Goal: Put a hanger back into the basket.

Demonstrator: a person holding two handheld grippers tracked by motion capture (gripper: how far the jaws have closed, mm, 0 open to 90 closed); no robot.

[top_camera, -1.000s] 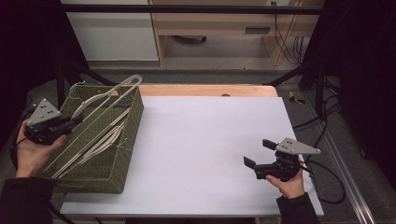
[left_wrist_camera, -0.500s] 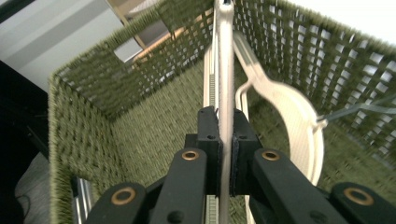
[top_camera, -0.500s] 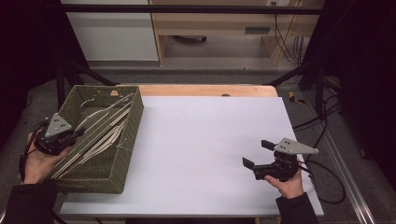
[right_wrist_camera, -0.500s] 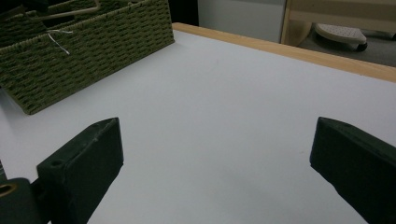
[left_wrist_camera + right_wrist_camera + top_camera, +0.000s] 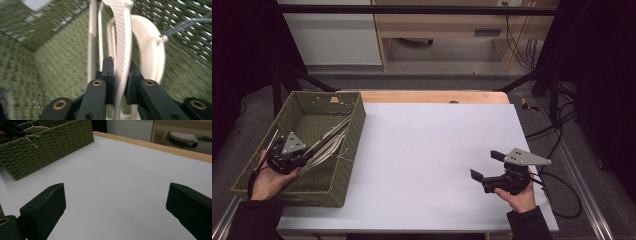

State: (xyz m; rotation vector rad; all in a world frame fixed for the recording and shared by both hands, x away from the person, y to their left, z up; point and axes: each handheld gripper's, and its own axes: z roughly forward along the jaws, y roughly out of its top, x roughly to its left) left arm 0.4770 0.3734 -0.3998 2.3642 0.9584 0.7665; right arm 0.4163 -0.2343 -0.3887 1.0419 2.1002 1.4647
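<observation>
In the high view, the left gripper [image 5: 307,156] lowers white hangers [image 5: 328,144] into the green basket [image 5: 347,150]. The right gripper [image 5: 484,165] rests wide open and empty.

In the left gripper view, its jaws have just been opening, with one hanger [image 5: 123,50] between them; if let go too soon, it may tangle with the others.

1 green woven basket [image 5: 343,150], 1 bundle of white hangers [image 5: 328,145] (exact number unclear), 2 tools.
</observation>
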